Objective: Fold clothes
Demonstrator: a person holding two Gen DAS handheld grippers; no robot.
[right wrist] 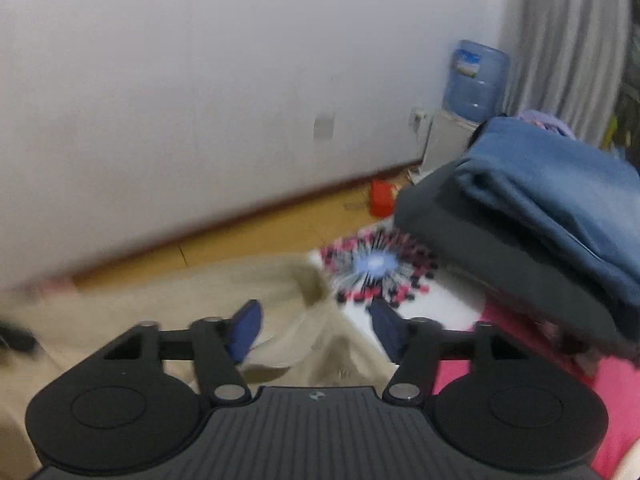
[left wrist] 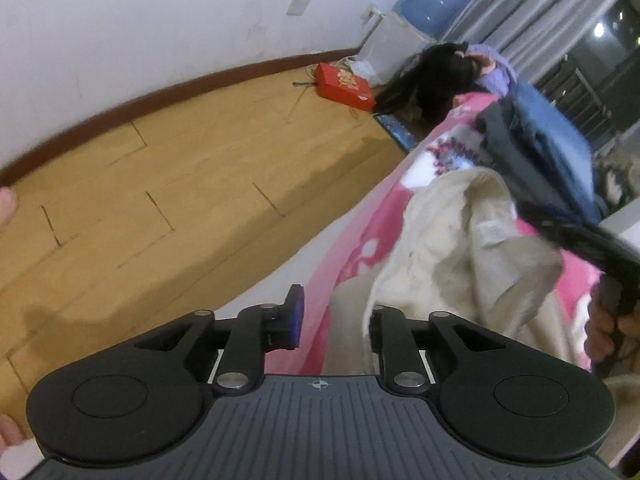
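Note:
A beige garment (left wrist: 460, 240) lies crumpled on a pink and white bedspread (left wrist: 360, 236). My left gripper (left wrist: 334, 320) is open at the bed's edge; the garment's hem drapes over its right finger and hides it. In the right wrist view the same beige garment (right wrist: 200, 300) spreads below my right gripper (right wrist: 316, 330), which is open just above the cloth, its blue pads (right wrist: 246, 330) wide apart. The right gripper's dark body (left wrist: 616, 276) shows at the right of the left wrist view, held by a hand.
A stack of folded blue and dark grey clothes (right wrist: 540, 216) sits on the bed (left wrist: 536, 152). Dark clothing (left wrist: 432, 76) lies at the bed's far end. A red box (left wrist: 344, 86) lies on the wooden floor near a water dispenser (left wrist: 416, 16).

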